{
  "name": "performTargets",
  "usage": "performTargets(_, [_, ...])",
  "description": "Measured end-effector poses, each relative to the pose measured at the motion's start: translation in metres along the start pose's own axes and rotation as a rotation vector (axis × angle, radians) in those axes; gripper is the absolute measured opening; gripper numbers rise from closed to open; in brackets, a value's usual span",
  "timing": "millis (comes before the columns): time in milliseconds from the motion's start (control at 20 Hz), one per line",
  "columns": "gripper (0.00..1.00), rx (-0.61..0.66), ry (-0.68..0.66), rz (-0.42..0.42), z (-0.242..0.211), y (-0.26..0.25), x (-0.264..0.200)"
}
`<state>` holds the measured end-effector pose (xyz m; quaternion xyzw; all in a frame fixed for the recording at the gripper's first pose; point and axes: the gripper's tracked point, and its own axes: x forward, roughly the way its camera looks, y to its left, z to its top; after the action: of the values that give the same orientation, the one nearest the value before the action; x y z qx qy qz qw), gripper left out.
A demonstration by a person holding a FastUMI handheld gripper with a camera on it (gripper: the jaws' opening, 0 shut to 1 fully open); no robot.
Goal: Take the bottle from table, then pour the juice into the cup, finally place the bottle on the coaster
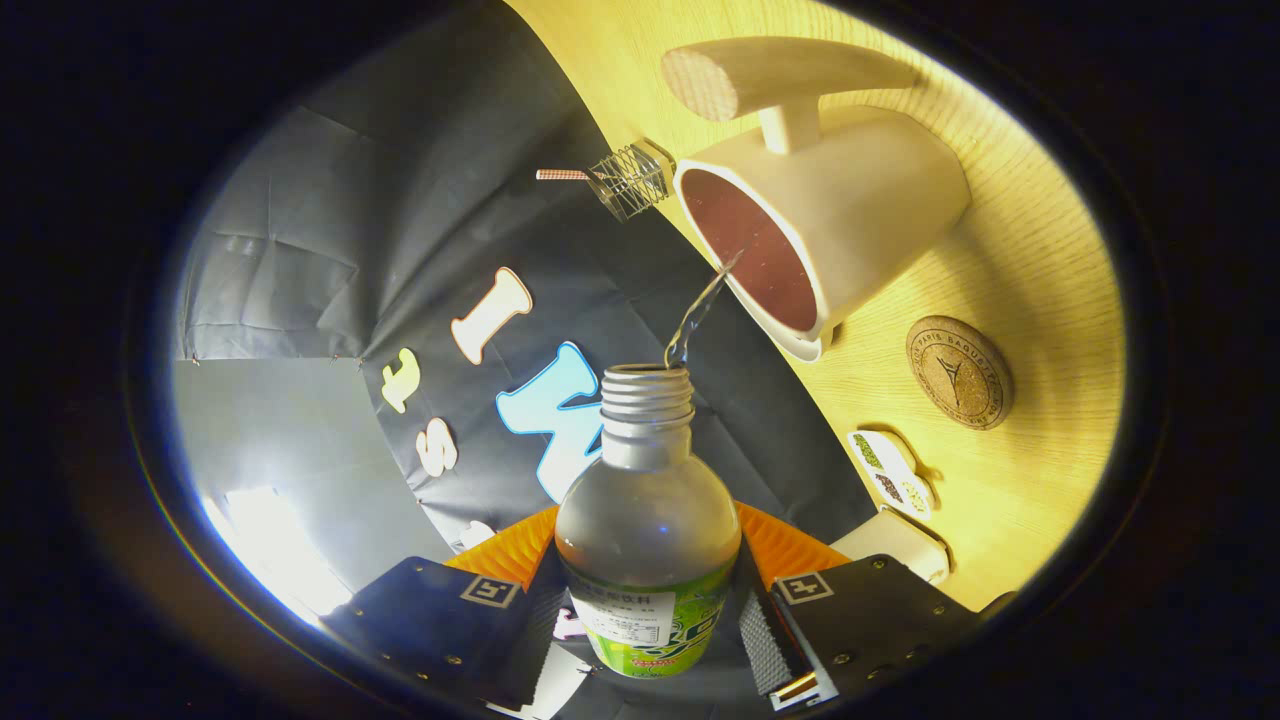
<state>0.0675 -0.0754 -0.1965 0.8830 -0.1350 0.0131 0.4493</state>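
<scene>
Both hand-held gripper (648,625) fingers around bottle (648,520).

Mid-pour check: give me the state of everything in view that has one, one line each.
bottle: uncapped, tipped toward the cup, a thin stream leaving its mouth.
cup: on the table, taking the stream, dark inside.
coaster: flat on the table beside the cup, nothing on it.
tongs: shut on the bottle, a finger on each side of its labelled body.
table: wooden, lit.
</scene>
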Motion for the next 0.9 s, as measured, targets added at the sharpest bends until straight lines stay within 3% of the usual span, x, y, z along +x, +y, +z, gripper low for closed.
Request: performTargets(900, [0.77,0.010,-0.015,0.014,0.0082,-0.0024,-0.0005])
